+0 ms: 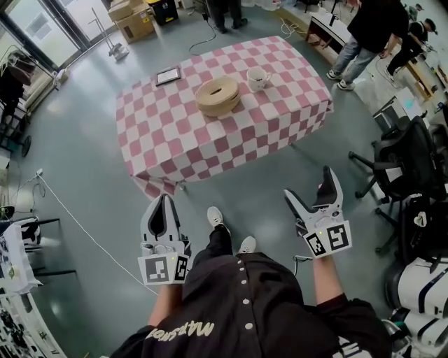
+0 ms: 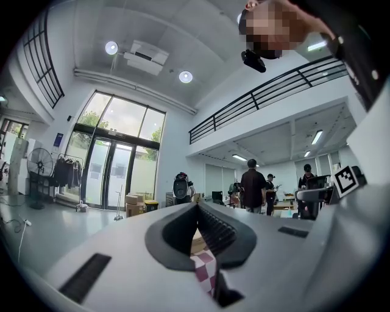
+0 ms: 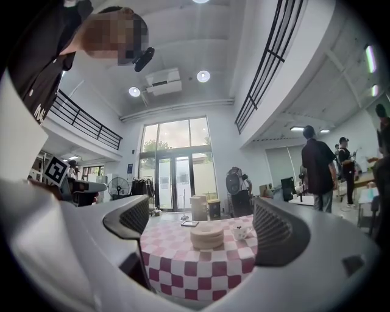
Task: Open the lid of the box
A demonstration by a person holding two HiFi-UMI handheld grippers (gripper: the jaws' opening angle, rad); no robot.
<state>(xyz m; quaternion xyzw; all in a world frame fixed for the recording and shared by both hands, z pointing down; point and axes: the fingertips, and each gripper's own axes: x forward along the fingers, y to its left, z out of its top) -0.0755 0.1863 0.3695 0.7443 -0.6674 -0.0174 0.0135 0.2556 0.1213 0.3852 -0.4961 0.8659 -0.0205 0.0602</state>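
The box, round and of pale wood, sits near the middle of a table covered in a pink-and-white checked cloth, with its lid on. A white mug stands just beside it on the right, and a small dark frame lies flat on the cloth towards the far left corner. Both grippers are held low in front of the person, well apart from the table and touching nothing. The left gripper has its fingers pressed together at the tips, with nothing between them. The right gripper has its fingers spread wide and empty; its own view shows the table, box and mug framed in the gap between them. Cardboard boxes stand on the grey floor beyond the table, other people stand at the far right, and a black office chair sits to the right.
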